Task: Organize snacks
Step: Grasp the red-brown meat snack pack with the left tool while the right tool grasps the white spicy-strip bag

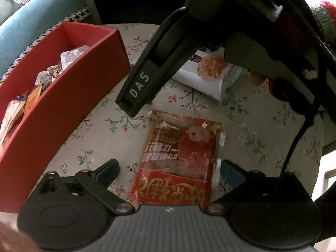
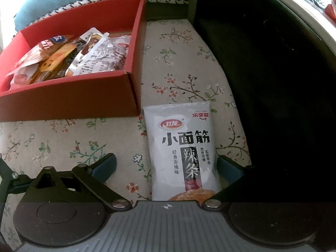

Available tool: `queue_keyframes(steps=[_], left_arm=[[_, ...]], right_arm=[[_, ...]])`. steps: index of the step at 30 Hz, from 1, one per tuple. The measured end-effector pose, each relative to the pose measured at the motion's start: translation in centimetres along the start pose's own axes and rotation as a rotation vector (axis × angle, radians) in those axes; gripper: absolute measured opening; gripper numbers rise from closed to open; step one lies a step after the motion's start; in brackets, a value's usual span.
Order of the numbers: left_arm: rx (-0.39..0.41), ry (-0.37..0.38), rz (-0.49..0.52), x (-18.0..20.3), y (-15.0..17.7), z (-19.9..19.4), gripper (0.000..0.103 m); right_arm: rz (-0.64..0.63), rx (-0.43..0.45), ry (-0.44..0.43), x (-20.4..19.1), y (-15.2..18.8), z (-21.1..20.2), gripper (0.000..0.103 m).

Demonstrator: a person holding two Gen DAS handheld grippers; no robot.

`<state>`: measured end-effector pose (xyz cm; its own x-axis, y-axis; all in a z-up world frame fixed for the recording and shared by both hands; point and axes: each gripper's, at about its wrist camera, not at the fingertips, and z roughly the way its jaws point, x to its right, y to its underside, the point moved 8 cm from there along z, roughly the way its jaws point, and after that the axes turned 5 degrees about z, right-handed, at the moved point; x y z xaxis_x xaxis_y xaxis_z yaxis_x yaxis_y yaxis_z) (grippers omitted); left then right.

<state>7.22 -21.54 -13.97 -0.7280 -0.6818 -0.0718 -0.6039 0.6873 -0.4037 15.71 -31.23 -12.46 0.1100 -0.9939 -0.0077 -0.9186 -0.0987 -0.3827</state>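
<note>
A red-brown snack packet (image 1: 178, 159) lies flat on the floral cloth between the open fingers of my left gripper (image 1: 168, 172). A white snack packet (image 2: 184, 153) with black lettering lies between the open fingers of my right gripper (image 2: 168, 168); it also shows in the left wrist view (image 1: 208, 73), partly under the right gripper's body (image 1: 145, 77). A red box (image 2: 73, 100) holding several snack packets stands to the left, and it also shows in the left wrist view (image 1: 67, 100).
The floral cloth (image 2: 63, 142) covers a round table. A teal sofa (image 1: 31, 25) with a houndstooth trim lies behind the box. A dark object (image 2: 273, 84) fills the right side past the table's edge.
</note>
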Motion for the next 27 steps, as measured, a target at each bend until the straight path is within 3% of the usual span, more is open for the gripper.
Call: queue_keyframes(steps=[8, 18, 21, 23, 25, 27], left_arm=[[-0.002, -0.009, 0.011, 0.5, 1.2, -1.7, 0.065], [-0.081, -0.061, -0.082, -2.9, 6.1, -4.0, 0.063], [-0.098, -0.059, -0.126, -4.1, 7.4, -4.5, 0.064], [-0.111, -0.055, -0.135, -4.9, 8.3, -4.8, 0.070], [-0.116, -0.055, -0.157, -5.4, 8.9, -4.9, 0.072], [-0.109, -0.059, -0.166, -5.7, 9.0, -4.9, 0.074]], right_arm=[[-0.041, -0.005, -0.026, -1.7, 1.5, -1.7, 0.071], [-0.089, -0.029, -0.038, -3.3, 4.2, -3.2, 0.068], [-0.069, -0.044, -0.056, -3.0, 4.0, -3.1, 0.072], [-0.088, -0.067, -0.065, -3.1, 4.2, -2.7, 0.092], [-0.092, -0.086, -0.066, -3.4, 4.5, -1.8, 0.103], [-0.118, -0.057, -0.067, -3.9, 4.4, -1.7, 0.103]])
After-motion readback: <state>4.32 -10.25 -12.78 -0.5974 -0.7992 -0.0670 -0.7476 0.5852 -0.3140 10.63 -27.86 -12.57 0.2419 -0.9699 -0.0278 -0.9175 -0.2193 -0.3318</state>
